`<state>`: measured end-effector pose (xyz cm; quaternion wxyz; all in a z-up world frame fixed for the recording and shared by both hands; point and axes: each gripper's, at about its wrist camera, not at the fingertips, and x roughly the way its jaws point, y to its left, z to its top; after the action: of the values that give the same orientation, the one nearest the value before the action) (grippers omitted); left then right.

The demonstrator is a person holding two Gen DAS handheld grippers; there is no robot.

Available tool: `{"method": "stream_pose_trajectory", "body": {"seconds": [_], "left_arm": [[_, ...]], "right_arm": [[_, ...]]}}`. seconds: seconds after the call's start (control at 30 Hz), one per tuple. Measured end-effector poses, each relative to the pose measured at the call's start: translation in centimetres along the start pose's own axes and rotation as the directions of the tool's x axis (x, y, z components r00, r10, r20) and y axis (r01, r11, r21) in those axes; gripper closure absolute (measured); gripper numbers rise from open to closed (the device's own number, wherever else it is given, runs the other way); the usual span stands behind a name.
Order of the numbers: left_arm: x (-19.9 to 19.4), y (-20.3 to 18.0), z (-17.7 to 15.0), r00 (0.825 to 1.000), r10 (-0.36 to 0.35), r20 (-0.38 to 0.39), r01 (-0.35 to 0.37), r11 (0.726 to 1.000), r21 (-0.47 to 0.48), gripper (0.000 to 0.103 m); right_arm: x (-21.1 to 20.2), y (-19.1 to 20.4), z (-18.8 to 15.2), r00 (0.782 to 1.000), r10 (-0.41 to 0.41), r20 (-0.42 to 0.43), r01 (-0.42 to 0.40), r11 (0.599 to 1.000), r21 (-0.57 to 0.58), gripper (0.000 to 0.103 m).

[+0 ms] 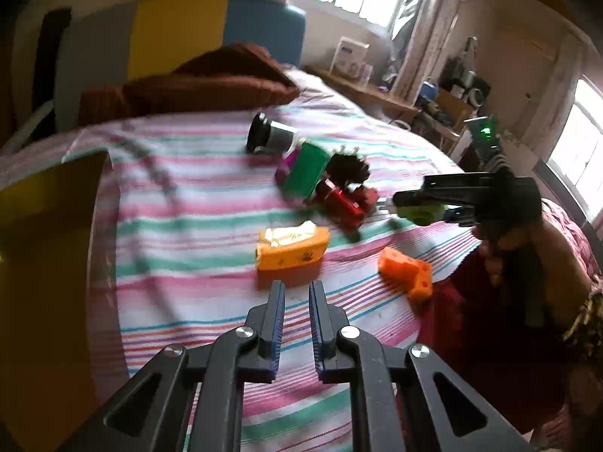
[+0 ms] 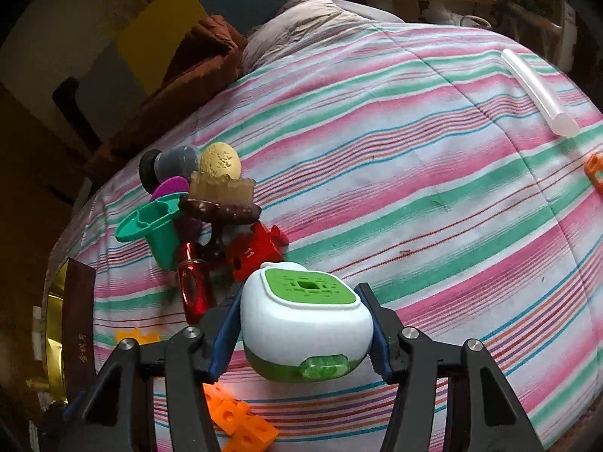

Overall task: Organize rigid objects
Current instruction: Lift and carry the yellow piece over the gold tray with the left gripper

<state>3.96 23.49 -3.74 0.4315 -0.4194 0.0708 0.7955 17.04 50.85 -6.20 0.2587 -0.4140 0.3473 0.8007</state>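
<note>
My right gripper (image 2: 303, 333) clamped a white-and-green gadget (image 2: 305, 320) between its pads, held above the striped bedspread (image 2: 414, 207). From that camera, the toy pile sat at ten o'clock of the gadget: a red block (image 2: 256, 252), a red bottle (image 2: 194, 290), a teal cup (image 2: 158, 226) and a cake stand (image 2: 220, 199) carrying an egg (image 2: 219, 161). Orange blocks (image 2: 237, 422) lay below, at seven o'clock.

My left gripper (image 1: 296, 293) was closed down to a narrow gap and held nothing. In its view it pointed at a yellow-orange toy (image 1: 292, 246) just ahead at twelve o'clock, with an orange piece (image 1: 409, 271) at two o'clock.

I judged the risks so: the gadget was rounded and smooth, so it could slip from the pads if tilted. Setting it down too near the pile could knock the stand and roll the egg away. The soft bedspread might also let it tip.
</note>
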Motion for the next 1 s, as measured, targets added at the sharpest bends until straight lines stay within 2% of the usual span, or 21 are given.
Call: {"method": "stream_pose_trajectory", "body": {"seconds": [0.03,0.07,0.17,0.3,0.4,0.43,0.53,0.63,0.7,0.8,0.87,0.9,0.93,1.0], "left_arm": [[0.5,0.1,0.0,1.0,0.0,-0.019,0.0,1.0,-0.01,0.076],[1.1,0.2,0.2,0.999,0.001,-0.032,-0.001,1.0,-0.024,0.071],[2.3,-0.1,0.8,0.999,0.009,-0.033,-0.01,1.0,-0.029,0.062],[4.4,-0.9,2.3,0.998,0.043,-0.042,-0.042,0.999,0.029,0.06],[6.0,-1.1,3.2,0.994,0.099,-0.045,-0.094,0.992,0.087,0.06],[6.3,-1.1,3.2,0.995,0.081,-0.064,-0.075,0.994,0.082,0.06],[5.7,-1.2,2.1,0.993,-0.059,-0.102,0.061,0.998,0.019,0.06],[4.8,-2.6,0.6,0.987,-0.101,-0.122,0.106,0.994,0.04,0.06],[4.3,-3.3,0.1,0.991,-0.071,-0.109,0.081,0.993,0.083,0.06],[3.9,-3.7,0.8,0.997,0.054,-0.05,-0.047,0.991,0.126,0.059],[3.9,-3.6,1.6,0.994,0.109,-0.016,-0.106,0.984,0.142,0.052],[4.0,-3.6,2.1,0.994,0.105,-0.018,-0.102,0.984,0.147,0.043],[4.4,-3.7,2.4,0.996,0.088,-0.032,-0.082,0.985,0.151,0.039],[5.2,-4.5,2.7,0.997,0.046,-0.061,-0.035,0.986,0.165,0.039]], "right_arm": [[0.1,-0.1,0.0,1.0,0.001,-0.004,-0.001,1.0,0.004,0.044],[0.1,-0.2,0.0,1.0,0.002,-0.006,-0.002,1.0,0.005,0.044],[0.1,-0.1,0.0,1.0,-0.001,-0.006,0.001,1.0,-0.001,0.044],[0.3,-0.2,0.0,1.0,0.004,-0.02,-0.005,1.0,-0.002,0.044],[0.4,-0.3,0.0,1.0,0.01,-0.021,-0.01,1.0,0.002,0.044],[0.4,-0.3,0.0,1.0,0.012,-0.022,-0.012,1.0,0.006,0.044],[0.5,-0.3,-0.1,0.999,0.018,-0.026,-0.017,1.0,0.014,0.044],[0.4,-0.4,0.0,0.999,0.026,-0.025,-0.026,1.0,0.017,0.045],[0.3,-0.3,0.0,0.999,0.032,-0.02,-0.032,0.999,0.018,0.045],[0.2,-0.2,0.0,0.999,0.037,-0.018,-0.037,0.999,0.018,0.045],[0.2,-0.2,0.0,0.999,0.036,-0.02,-0.036,0.999,0.017,0.045],[0.2,-0.2,0.0,0.999,0.036,-0.019,-0.035,0.999,0.017,0.045],[0.2,-0.1,0.0,0.999,0.033,-0.019,-0.033,0.999,0.015,0.045],[0.2,0.0,0.0,0.999,0.026,-0.019,-0.026,1.0,0.007,0.045]]}}
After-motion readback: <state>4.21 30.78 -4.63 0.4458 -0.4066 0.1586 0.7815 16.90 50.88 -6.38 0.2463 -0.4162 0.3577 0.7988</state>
